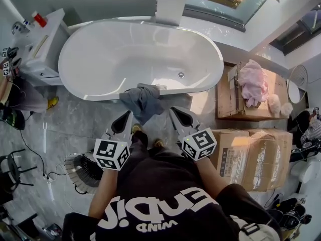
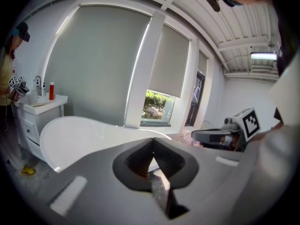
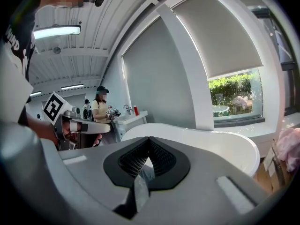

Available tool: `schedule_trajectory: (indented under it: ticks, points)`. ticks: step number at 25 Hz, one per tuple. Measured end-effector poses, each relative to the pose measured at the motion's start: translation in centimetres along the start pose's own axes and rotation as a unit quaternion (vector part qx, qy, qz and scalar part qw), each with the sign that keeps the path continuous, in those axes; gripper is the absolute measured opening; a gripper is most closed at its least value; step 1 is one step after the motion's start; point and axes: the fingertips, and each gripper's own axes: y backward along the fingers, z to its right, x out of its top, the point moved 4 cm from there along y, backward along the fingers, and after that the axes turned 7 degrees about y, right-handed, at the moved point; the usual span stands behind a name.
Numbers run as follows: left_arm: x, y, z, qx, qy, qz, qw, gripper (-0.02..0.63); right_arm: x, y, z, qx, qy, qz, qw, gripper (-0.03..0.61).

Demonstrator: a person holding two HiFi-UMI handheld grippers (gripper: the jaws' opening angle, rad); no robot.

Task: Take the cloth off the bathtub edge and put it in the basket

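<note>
Cloth hangs over the near edge of the bathtub.
Your left gripper and right gripper are both clenched empty, near its hanging end.

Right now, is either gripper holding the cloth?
No: left gripper and right gripper are shut and empty; the cloth drapes over the bathtub rim.

- At the right we see a cardboard box near us and a second box beyond it, carrying a pink bundle.
- A white counter at the left holds a red bottle.
- We see a person in a yellow top standing by that counter.
- Grey blinds hang beside a window with greenery outside.
</note>
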Motion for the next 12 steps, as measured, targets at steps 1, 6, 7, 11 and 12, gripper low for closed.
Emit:
schedule_trajectory:
  ticks: [1, 6, 7, 11, 12]
  points:
    - [0.3, -0.5, -0.3, -0.004, -0.002, -0.001, 1.0, -0.003, 0.3, -0.5, 0.2, -0.003, 0.0, 0.002, 1.0, 0.009]
    - [2.0, -2.5, -1.6, -0.015, -0.007, 0.001, 0.9999, -0.003, 1.5, -2.5, 0.8, -0.003, 0.004, 0.005, 1.0, 0.009]
    - [2.2, -2.8, -1.9, -0.016, -0.007, 0.001, 0.9999, -0.003, 1.6, -2.9, 1.0, -0.004, 0.003, 0.006, 1.0, 0.009]
    - [2.5, -3.5, -2.9, -0.018, -0.006, -0.004, 0.9998, -0.003, 2.1, -4.2, 1.4, -0.009, -0.002, 0.007, 1.0, 0.009]
    - [2.7, -3.8, -3.2, -0.018, -0.006, -0.005, 0.9998, -0.003, 2.2, -4.6, 1.5, -0.009, -0.002, 0.007, 1.0, 0.009]
